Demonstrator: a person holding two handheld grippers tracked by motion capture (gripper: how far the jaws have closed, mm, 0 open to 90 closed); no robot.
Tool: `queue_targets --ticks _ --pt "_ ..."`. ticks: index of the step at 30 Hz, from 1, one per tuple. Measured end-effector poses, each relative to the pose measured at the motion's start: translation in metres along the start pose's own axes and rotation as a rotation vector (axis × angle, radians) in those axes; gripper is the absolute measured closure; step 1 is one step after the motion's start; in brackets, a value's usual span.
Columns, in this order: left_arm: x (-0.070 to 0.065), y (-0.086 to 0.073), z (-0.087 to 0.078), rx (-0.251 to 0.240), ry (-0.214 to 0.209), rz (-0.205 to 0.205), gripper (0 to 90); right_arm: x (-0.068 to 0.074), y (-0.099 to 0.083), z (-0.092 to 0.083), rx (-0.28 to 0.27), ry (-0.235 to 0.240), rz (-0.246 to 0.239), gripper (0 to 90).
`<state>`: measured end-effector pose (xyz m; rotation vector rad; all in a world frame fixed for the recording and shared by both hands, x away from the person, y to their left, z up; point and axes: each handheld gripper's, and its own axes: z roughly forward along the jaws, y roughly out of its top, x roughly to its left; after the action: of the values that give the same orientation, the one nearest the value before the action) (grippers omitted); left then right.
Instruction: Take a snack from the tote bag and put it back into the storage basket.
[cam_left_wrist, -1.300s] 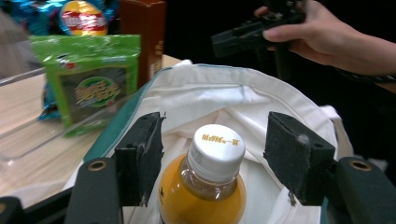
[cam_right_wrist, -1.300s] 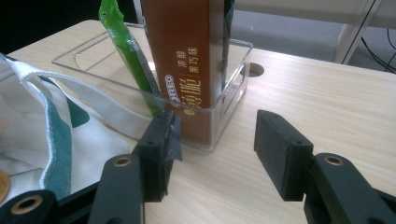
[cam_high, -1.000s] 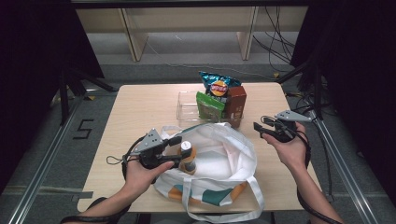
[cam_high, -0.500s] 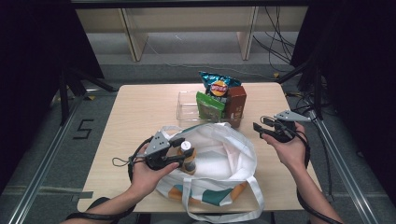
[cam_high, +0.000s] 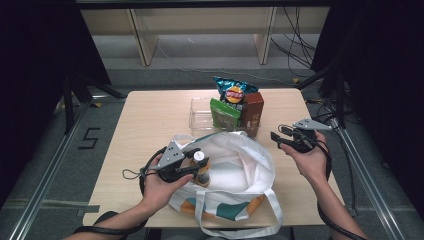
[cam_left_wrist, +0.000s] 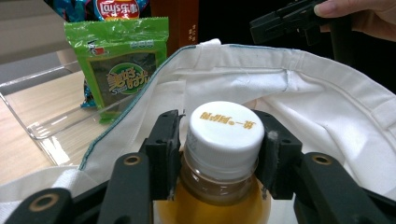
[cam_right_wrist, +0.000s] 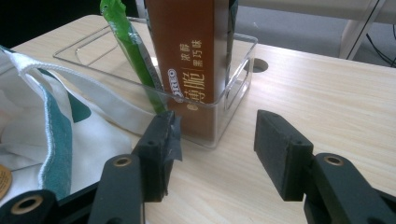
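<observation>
Pale wooden table (cam_high: 150, 115): a white-capped tea bottle (cam_left_wrist: 223, 154), upright inside the tote bag (cam_high: 240, 170) near the front edge, is clamped by the just-closing left gripper (cam_high: 192, 162); the right gripper (cam_right_wrist: 215, 149) is held apart, empty.

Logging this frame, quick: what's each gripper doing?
Left gripper: jaws have just been closing, now shut on the bottle neck.
Right gripper: open, holding nothing.

Your counter (cam_high: 150, 115) is evenly lit from overhead, with blackness to both sides of it. Shadows beside it stay soft. Close-ups are sharp, backgrounds slightly blurred.
</observation>
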<state>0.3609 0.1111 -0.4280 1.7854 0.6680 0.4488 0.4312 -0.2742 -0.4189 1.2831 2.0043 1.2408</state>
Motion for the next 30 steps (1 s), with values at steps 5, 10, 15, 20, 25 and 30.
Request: queue_targets --ticks 5,10,15,20,25,30 --pt "0.001 0.002 -0.001 0.009 -0.020 0.017 58.2 0.000 0.000 0.002 -0.017 0.004 -0.007 49.4" --pt "0.004 0.004 -0.001 0.025 -0.055 0.026 58.5 -0.001 -0.001 0.002 -0.011 0.008 0.001 49.4" --pt "0.012 0.005 -0.001 0.040 -0.109 0.019 58.6 -0.002 0.000 0.000 -0.002 -0.001 0.001 49.3" --pt "0.022 0.009 -0.001 0.061 -0.180 0.034 58.6 -0.003 0.000 0.001 -0.021 -0.006 -0.010 49.4" --pt "0.031 0.017 -0.003 0.062 -0.236 0.061 58.7 -0.002 0.000 0.001 -0.017 -0.006 -0.005 49.4" --pt "0.038 0.030 -0.005 0.035 -0.278 0.067 58.7 -0.002 0.000 0.001 -0.016 -0.006 -0.005 49.4"
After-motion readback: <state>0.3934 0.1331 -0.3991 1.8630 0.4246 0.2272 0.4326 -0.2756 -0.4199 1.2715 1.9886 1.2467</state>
